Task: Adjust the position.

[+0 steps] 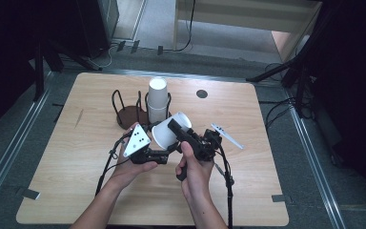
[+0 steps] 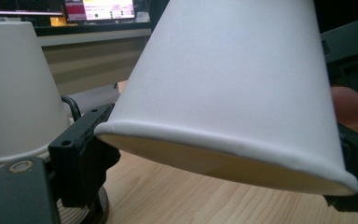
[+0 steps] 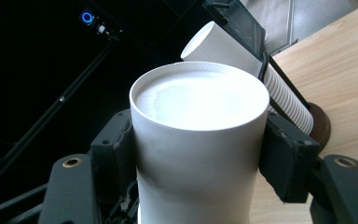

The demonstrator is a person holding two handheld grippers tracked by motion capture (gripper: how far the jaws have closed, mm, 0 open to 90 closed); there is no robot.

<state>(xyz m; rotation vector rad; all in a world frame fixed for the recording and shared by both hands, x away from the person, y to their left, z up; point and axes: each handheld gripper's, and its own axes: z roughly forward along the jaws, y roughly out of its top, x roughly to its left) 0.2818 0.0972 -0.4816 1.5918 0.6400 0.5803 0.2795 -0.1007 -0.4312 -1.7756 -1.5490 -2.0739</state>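
Since your right gripper (image 1: 175, 128) already has its jaws clamped on the closed-bottom end of that white paper cup (image 1: 167, 131), the whole thing turns on the rim end. The cup lies tilted above the table (image 1: 248, 191), long axis running from right hand down toward left. Your left gripper (image 1: 158, 153) sits right at the rim, jaws straddling it; can't tell if they're pressing yet. The cup stack (image 1: 157, 99) in the wire holder (image 1: 119, 102) is just behind.
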